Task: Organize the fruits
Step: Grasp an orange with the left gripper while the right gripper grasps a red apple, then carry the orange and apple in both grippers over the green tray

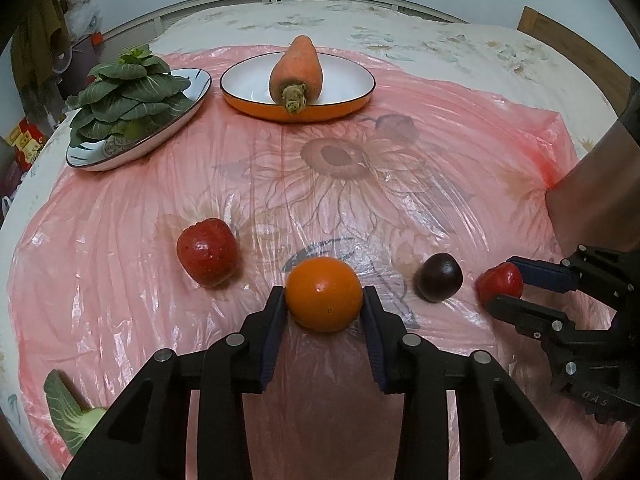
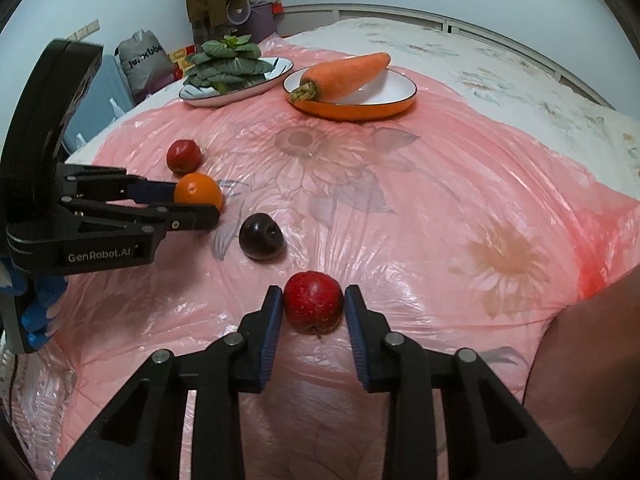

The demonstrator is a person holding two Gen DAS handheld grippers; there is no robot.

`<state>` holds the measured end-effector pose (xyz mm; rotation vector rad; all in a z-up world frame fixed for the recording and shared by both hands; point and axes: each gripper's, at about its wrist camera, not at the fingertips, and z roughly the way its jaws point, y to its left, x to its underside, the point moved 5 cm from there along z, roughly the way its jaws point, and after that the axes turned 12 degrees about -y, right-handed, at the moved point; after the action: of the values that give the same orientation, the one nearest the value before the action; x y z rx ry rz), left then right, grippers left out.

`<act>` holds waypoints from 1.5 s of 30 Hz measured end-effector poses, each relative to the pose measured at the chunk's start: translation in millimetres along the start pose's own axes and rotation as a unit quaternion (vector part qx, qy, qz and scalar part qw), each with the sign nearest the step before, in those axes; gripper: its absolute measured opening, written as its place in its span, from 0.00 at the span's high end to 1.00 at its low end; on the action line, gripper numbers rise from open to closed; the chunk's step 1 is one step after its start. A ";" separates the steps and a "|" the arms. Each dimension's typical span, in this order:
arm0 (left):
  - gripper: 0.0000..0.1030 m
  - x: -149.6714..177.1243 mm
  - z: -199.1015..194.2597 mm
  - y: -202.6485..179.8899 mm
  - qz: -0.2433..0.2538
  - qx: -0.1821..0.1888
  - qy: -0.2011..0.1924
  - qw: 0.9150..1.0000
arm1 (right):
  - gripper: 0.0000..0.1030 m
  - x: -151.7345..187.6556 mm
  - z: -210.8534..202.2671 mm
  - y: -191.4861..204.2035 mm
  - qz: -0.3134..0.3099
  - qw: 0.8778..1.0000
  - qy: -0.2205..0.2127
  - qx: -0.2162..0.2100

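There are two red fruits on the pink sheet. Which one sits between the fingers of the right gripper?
The small red fruit beside the dark plum sits there. The other red fruit lies free beyond the orange, which the left gripper brackets.

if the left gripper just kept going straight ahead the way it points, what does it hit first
The orange, already sitting between the left gripper's fingers, contact looks made. Beyond it the pink sheet lies bare up to the orange-rimmed plate with the carrot, though fisheye depth is uncertain.
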<state>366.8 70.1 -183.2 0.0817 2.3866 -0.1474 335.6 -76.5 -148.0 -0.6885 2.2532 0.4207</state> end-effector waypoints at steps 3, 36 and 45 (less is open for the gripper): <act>0.69 -1.8 -3.8 0.9 -0.005 -0.001 -0.003 1.000 | 0.73 -1.4 -5.2 -2.5 0.013 1.000 -0.007 -0.003; 0.69 51.2 -175.6 -66.1 0.030 -0.002 -0.063 0.998 | 0.73 58.1 -173.9 53.2 0.058 0.996 -0.038 0.064; 0.69 97.3 -202.6 -101.7 0.032 0.003 -0.060 0.998 | 0.73 96.1 -211.0 67.5 0.083 0.992 -0.042 0.085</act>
<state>148.6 -2.8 -94.2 0.1490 2.2611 -0.1255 122.5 -157.8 -68.5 -0.3916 2.2437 0.3267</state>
